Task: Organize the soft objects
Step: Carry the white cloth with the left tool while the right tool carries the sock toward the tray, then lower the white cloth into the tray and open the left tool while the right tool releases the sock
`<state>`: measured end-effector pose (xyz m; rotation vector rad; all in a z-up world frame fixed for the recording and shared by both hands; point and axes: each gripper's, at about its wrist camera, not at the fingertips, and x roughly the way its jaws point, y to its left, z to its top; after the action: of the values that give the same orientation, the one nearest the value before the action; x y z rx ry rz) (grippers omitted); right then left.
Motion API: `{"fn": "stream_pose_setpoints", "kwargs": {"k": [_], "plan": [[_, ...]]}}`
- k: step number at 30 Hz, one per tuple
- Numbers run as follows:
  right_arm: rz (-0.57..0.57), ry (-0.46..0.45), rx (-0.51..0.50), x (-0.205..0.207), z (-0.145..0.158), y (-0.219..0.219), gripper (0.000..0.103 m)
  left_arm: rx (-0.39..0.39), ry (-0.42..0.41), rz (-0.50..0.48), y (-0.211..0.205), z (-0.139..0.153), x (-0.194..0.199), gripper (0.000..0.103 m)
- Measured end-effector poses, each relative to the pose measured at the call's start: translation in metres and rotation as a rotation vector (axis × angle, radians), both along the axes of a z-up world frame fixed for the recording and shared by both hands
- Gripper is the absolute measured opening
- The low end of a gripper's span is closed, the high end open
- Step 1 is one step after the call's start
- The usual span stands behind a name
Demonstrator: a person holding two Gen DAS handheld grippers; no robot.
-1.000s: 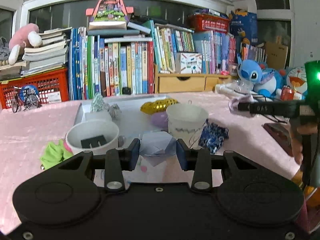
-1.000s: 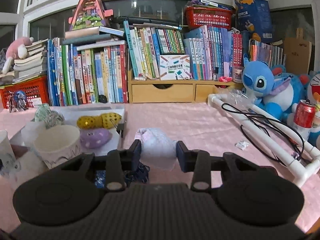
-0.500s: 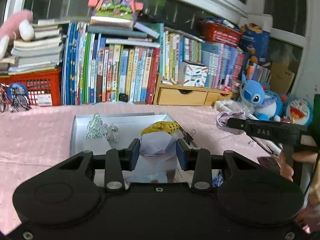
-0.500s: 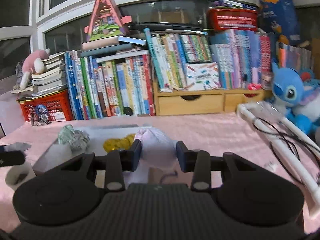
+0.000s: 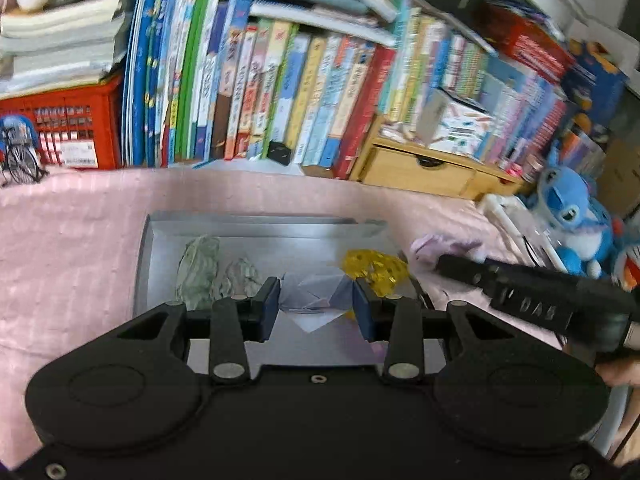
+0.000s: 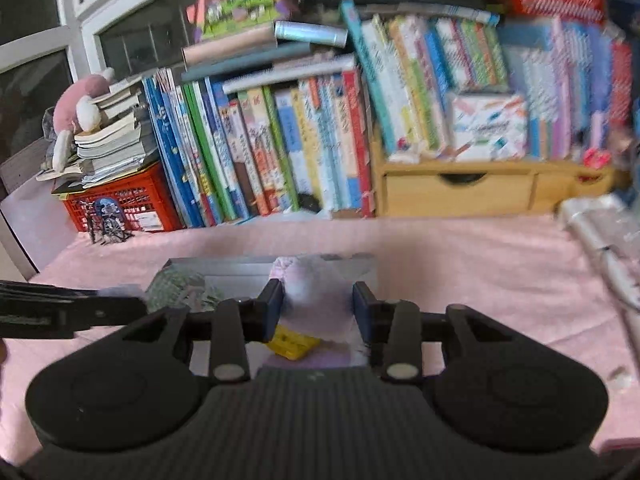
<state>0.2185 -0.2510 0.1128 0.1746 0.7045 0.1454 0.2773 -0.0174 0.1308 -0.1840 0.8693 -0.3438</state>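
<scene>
Both grippers hang over the gray tray (image 5: pixel 168 248), tipped toward the books (image 5: pixel 280 92). The left gripper (image 5: pixel 316 304) is clamped on a pale purple folded piece (image 5: pixel 312 298), squeezed between its pads above the tray floor. The right gripper (image 6: pixel 318 306) pinches a pinkish-white soft lump (image 6: pixel 320 292) at the tray's right end. The left view alone shows the yellow toy (image 5: pixel 374 266) lying whole beside the green crumples (image 5: pixel 200 268); the right view catches only a yellow sliver.
</scene>
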Motion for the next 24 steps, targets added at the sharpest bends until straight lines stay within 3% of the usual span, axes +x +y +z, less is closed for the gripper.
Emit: {"fn": "stream_pose_setpoints", "kwargs": {"k": [8, 13, 24], "plan": [[0.047, 0.099, -0.042, 0.061, -0.023, 0.023, 0.043, -0.042, 0.152, 0.050, -0.003, -0.039, 0.076, 0.037], [0.111, 0.122, -0.155, 0.089, -0.038, 0.038, 0.044, -0.011, 0.172, 0.052, -0.011, -0.057, 0.103, 0.037], [0.127, 0.210, -0.139, 0.120, -0.069, 0.036, 0.044, 0.039, 0.214, 0.049, -0.016, -0.087, 0.127, 0.037]]}}
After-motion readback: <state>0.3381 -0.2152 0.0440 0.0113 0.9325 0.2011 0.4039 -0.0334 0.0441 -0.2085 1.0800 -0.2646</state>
